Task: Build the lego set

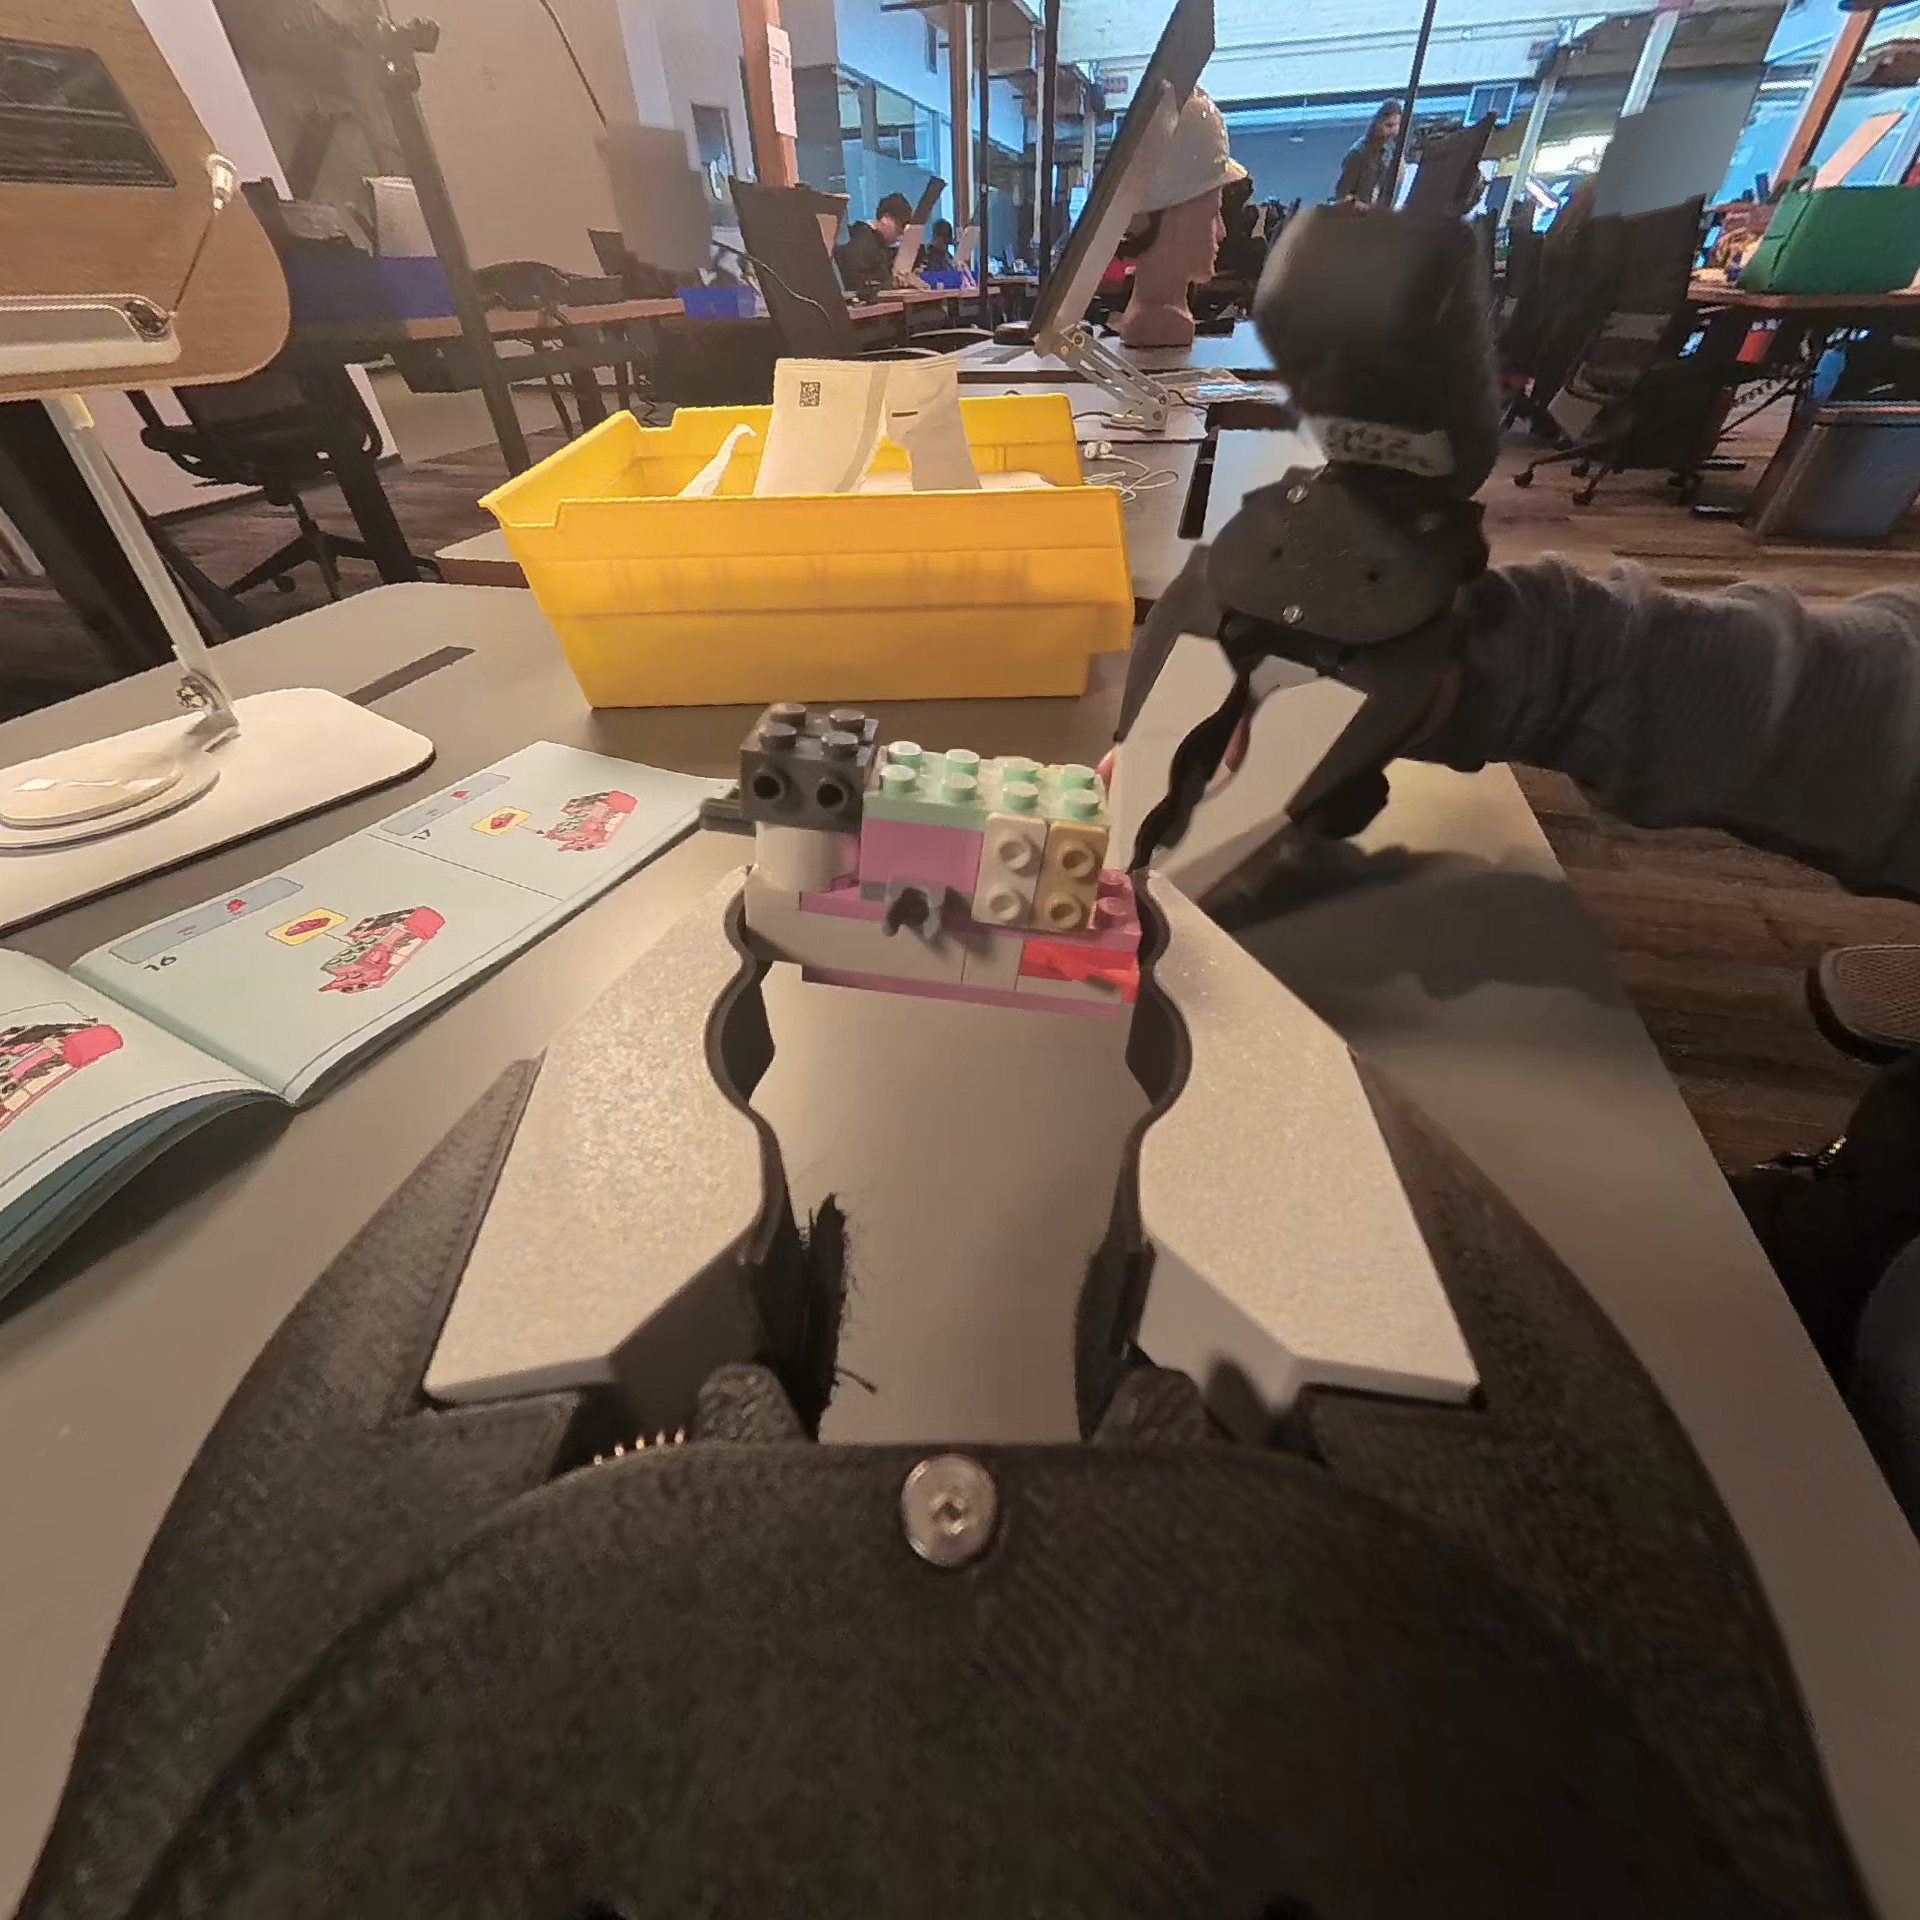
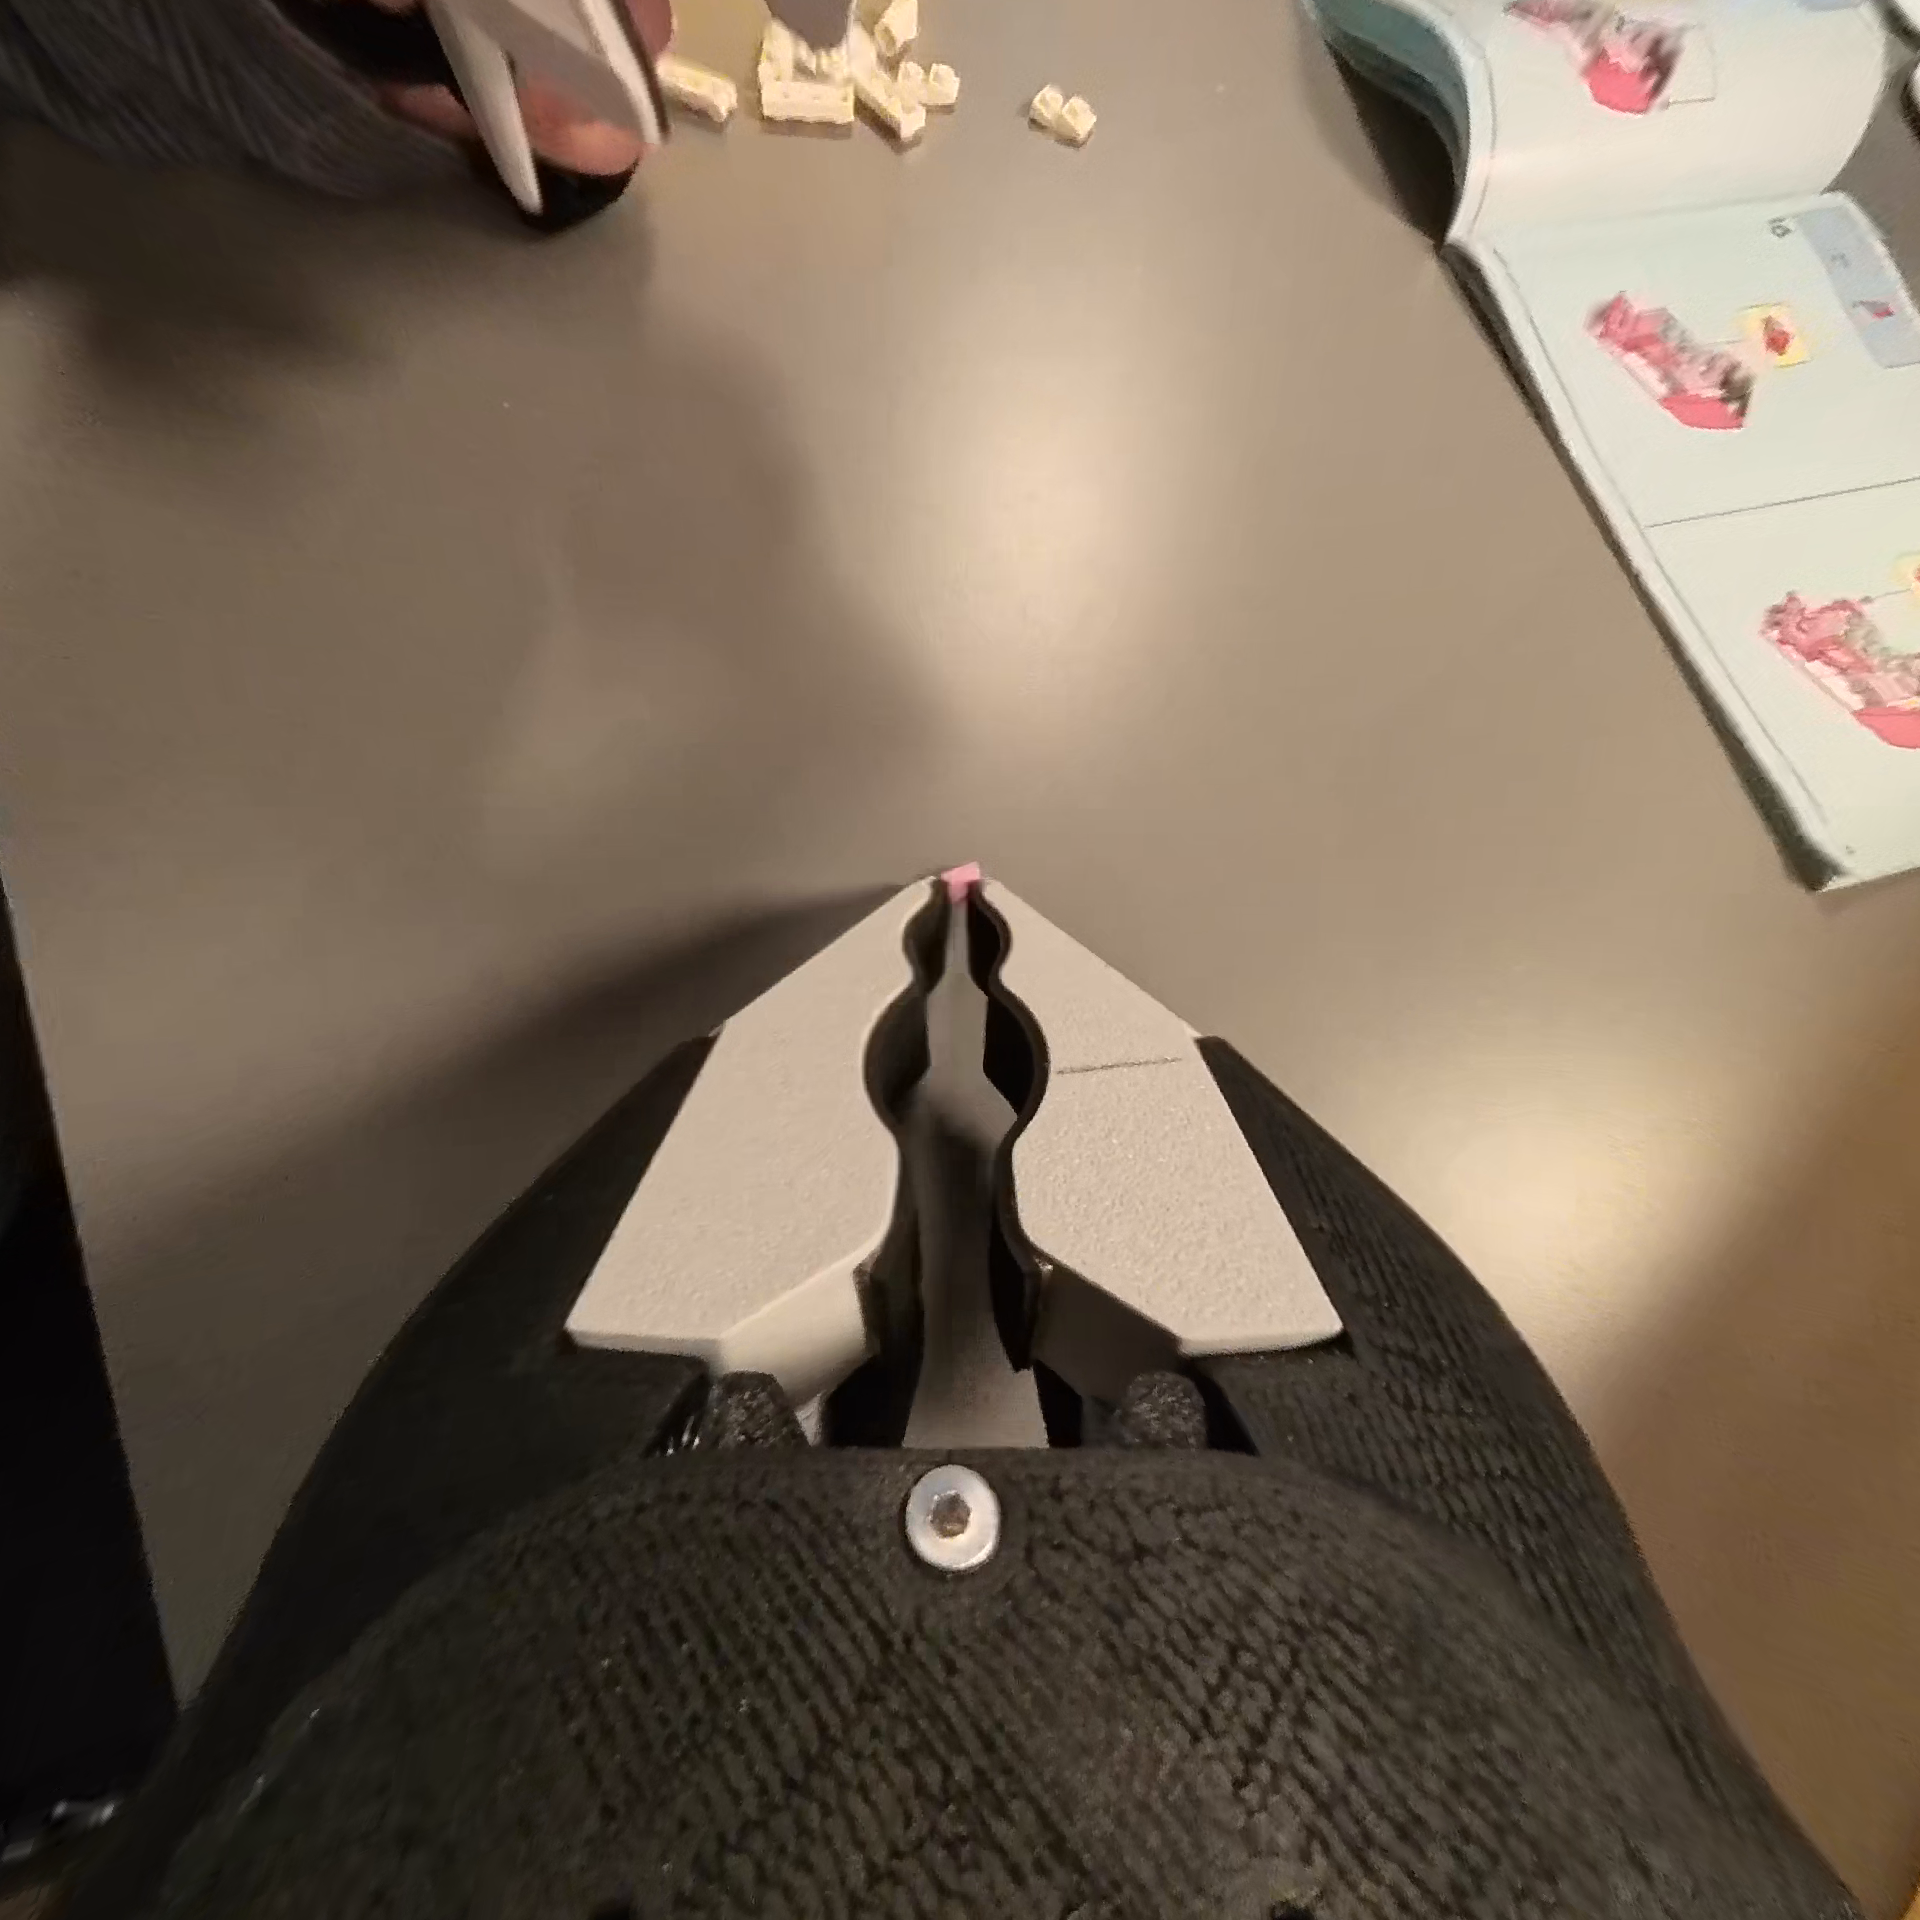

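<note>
A small brick model (image 1: 940, 883) of pink, mint, grey, cream, tan and red pieces, topped at one end by a black four-stud block, sits clamped between the spread fingers (image 1: 665, 1091) of the left gripper (image 1: 940, 914), lifted above the grey surface (image 1: 312, 1403). The right gripper (image 2: 961, 894) has its fingers nearly closed, pinching one tiny pink piece (image 2: 961, 880) at the very tips, just beside the model. One open instruction booklet (image 1: 343, 925) lies to the left, one yellow bin (image 1: 810, 561) stands behind, and a scatter of cream bricks (image 2: 831, 88) lies farther off.
</note>
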Available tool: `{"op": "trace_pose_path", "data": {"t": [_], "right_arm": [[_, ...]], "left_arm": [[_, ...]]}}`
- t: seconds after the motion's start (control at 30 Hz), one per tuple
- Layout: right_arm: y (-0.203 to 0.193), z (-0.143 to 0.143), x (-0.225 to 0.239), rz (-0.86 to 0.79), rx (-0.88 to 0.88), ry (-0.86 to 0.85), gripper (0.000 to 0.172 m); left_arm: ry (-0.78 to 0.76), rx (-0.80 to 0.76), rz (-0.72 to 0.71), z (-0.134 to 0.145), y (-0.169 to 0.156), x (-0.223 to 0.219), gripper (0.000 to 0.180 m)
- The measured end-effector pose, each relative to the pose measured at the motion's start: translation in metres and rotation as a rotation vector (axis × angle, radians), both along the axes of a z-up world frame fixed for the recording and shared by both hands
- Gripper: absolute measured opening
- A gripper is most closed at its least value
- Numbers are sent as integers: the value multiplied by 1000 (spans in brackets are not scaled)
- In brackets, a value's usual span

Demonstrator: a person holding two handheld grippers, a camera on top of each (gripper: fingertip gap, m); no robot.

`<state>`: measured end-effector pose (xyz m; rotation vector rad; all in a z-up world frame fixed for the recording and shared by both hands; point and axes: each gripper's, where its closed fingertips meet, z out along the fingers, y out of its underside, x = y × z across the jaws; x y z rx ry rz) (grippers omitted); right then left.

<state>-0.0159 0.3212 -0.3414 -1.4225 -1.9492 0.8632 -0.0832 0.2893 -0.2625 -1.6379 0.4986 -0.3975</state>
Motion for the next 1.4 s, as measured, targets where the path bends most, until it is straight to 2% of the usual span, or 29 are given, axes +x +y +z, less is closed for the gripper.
{"op": "trace_pose_path", "data": {"t": [0.17, 0.23, 0.33, 0.53, 0.77, 1.0, 1.13, 1.4], "right_arm": [[-4, 54, -31, -7, 13, 157, 0], [-1, 59, -34, 2, 73, 134, 0], [8, 46, -31, -13, 73, 77, 0], [5, 9, -27, -13, -22, 0, 17], [3, 0, -32, 15, -102, -13, 27], [-19, 2, -19, 95, -165, -78, 21], [-18, 7, -21, 108, -127, -43, 22], [-25, -4, -25, 178, -126, -55, 28]], "left_arm": [[-20, 6, 6, 2, 0, -2, 68], [-24, 9, 10, 3, 0, -3, 68], [-21, 18, 39, 5, 1, -9, 68], [-41, 13, 45, 6, 2, -13, 68], [-10, 10, 29, 2, 1, -7, 68], [-11, 9, 27, 2, 1, -7, 68], [-8, 8, 23, 2, 1, -5, 68], [-7, 8, 21, 2, 1, -5, 68]]}}
